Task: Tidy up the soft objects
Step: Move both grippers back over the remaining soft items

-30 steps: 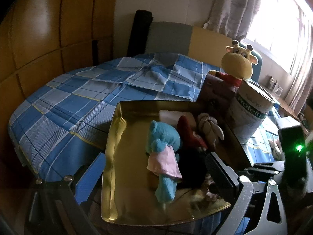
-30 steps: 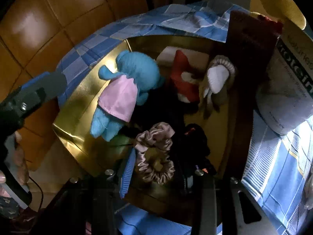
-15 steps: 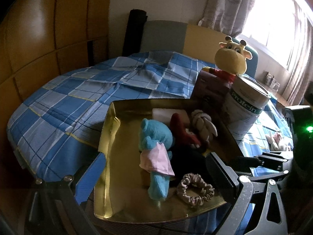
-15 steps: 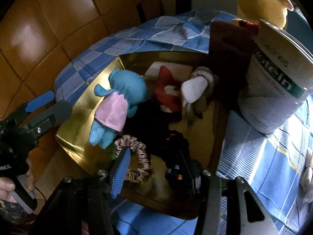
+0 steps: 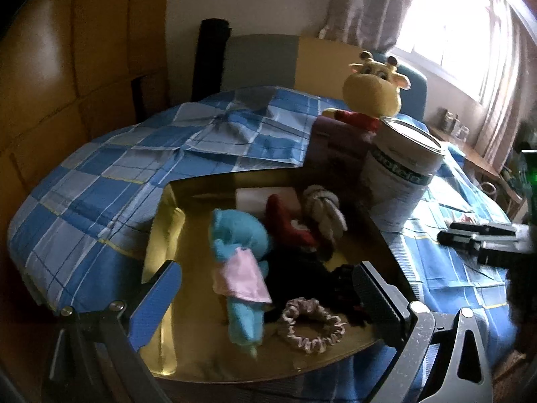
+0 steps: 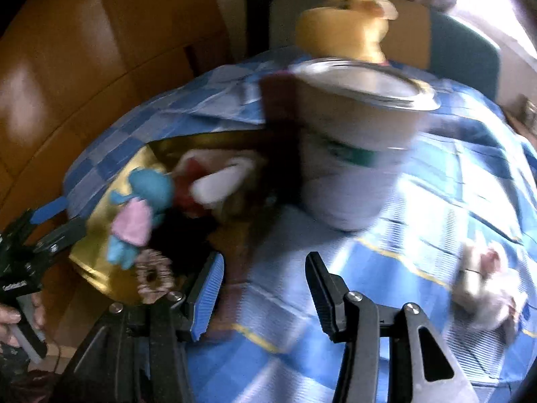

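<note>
A gold tray (image 5: 167,231) on the blue checked bed holds a blue plush in a pink dress (image 5: 240,255), a red plush (image 5: 285,221), a white plush (image 5: 324,211), dark soft items and a pink scrunchie (image 5: 312,325). My left gripper (image 5: 265,299) is open and empty above the tray's near edge. My right gripper (image 6: 265,288) is open and empty over the bedspread right of the tray (image 6: 100,268). A small white and pink plush (image 6: 483,282) lies on the bed at the right. The right wrist view is blurred.
A white protein can (image 5: 399,181) stands right of the tray, with a dark box (image 5: 339,147) and a yellow giraffe plush (image 5: 372,90) behind it. Wooden panels line the left wall. A window with curtains is at the far right.
My right gripper let go of the pink scrunchie in the tray, drew back and swung right over the bedspread. My left gripper pulled back a little.
</note>
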Tool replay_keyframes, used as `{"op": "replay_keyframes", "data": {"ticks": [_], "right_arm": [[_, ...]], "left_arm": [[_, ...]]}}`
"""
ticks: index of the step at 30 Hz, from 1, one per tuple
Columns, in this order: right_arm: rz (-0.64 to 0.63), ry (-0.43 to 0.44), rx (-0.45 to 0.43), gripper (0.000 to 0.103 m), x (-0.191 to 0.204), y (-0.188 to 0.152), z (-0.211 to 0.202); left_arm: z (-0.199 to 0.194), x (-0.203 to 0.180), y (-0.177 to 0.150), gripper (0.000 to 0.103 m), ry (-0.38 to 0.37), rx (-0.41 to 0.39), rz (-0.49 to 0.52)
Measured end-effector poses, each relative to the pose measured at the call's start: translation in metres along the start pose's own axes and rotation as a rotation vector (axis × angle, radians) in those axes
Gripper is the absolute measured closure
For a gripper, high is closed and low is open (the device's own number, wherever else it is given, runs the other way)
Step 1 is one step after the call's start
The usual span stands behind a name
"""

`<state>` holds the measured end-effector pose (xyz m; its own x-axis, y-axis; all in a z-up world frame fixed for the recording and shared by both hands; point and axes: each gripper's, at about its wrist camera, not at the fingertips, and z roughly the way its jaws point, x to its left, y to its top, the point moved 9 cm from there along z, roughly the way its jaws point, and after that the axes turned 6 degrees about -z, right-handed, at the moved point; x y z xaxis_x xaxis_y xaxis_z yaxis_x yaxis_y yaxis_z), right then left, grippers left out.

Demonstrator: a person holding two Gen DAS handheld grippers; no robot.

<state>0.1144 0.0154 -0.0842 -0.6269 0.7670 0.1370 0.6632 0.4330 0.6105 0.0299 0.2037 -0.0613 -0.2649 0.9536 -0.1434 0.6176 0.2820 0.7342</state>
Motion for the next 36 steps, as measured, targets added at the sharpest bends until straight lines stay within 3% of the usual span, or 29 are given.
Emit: {"op": "replay_keyframes", "data": {"ticks": [12,19,22,24,27,29,32,36], "right_arm": [[0.322,-0.293,-0.092,0.052,-0.177,-0.030,-0.053],[0.575,-0.490,-0.150,0.052,-0.278,-0.080,-0.079],[0.791,-0.498,-0.216,0.052,-0.310,-0.104,-0.099],[0.868,-0.512,-0.246,0.052,-0.320,-0.115,-0.108],[1.012,-0.463,-0.271,0.052,-0.331,-0.135,-0.111],[1.068,-0.439,-0.278,0.052,-0.334,-0.142,-0.110],[1.112,-0.410,-0.289,0.052,-0.335,-0.150,-0.111],[1.137,-0.381,-0.297,0.052,-0.334,-0.156,-0.113]], "left_arm": [[0.002,-0.066,0.000,0.000,-0.072,0.016,0.125],[0.005,-0.134,-0.014,0.001,-0.207,0.071,0.233],[0.012,-0.165,-0.021,0.001,-0.259,0.112,0.261],[0.019,-0.184,-0.027,0.005,-0.283,0.151,0.273],[0.031,-0.212,-0.037,0.012,-0.318,0.207,0.306],[0.038,-0.233,-0.043,0.013,-0.339,0.226,0.339],[0.048,-0.263,-0.048,0.028,-0.386,0.264,0.368],[0.057,-0.308,-0.052,0.031,-0.450,0.276,0.404]]}}
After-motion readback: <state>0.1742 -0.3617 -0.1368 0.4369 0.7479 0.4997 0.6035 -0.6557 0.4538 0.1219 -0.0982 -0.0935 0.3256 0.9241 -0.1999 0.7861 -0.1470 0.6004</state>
